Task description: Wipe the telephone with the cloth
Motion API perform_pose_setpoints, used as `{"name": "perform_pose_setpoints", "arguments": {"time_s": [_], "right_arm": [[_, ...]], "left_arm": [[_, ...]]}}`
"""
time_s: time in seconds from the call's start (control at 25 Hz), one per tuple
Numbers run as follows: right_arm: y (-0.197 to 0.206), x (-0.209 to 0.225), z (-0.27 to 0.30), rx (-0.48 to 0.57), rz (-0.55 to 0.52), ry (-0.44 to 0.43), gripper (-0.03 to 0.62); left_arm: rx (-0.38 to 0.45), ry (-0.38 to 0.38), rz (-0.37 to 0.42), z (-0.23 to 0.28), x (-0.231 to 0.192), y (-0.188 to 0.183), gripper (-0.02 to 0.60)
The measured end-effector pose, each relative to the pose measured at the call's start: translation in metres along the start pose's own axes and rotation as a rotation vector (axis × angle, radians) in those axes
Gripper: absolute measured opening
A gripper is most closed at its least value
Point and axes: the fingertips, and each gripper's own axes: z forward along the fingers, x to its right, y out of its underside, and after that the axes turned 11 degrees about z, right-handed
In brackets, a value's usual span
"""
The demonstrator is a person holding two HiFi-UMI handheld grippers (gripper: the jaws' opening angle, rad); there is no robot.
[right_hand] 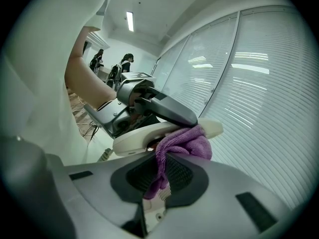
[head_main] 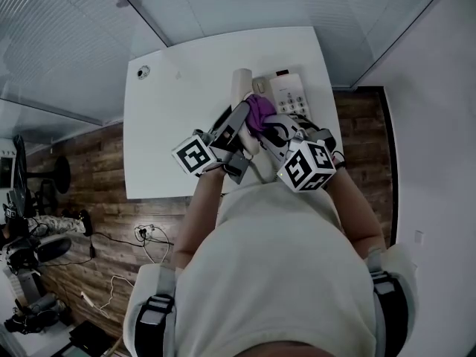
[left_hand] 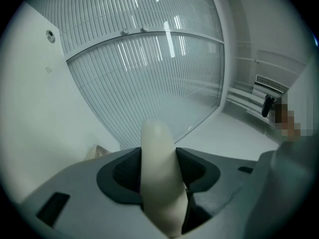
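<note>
Clamping smooth rounded cream handset (left_hand: 157, 148): left gripper (left_hand: 159, 169); right gripper (right_hand: 159, 176) pinching fuzzy purple cloth (right_hand: 185, 143).

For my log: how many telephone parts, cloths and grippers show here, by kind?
Telephone parts: 2 (cream plastic handset, white keypad base)
Purple fabric cloth: 1
Grippers: 2 (left gripper, right gripper)
Total: 5

Bright, even indoor light; strong fisheye distortion, dark vignetted corners.
</note>
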Motion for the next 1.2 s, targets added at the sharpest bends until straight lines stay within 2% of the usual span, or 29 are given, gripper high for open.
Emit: {"name": "perform_pose_setpoints", "arguments": {"time_s": [0.32, 0.64, 1.2], "right_arm": [[0.004, -0.003, -0.004, -0.008, -0.002, -0.003, 0.046], [0.011, -0.008, -0.002, -0.024, -0.009, -0.018, 0.046], [0.03, -0.023, -0.004, -0.034, 0.124, -0.061, 0.046]], "left_arm": [[0.008, -0.03, -0.006, 0.003, -0.005, -0.001, 0.229], [0.03, -0.029, -0.009, 0.006, -0.01, -0.013, 0.229], [0.061, -0.04, 0.019, 0.009, -0.014, -0.031, 0.229]]}}
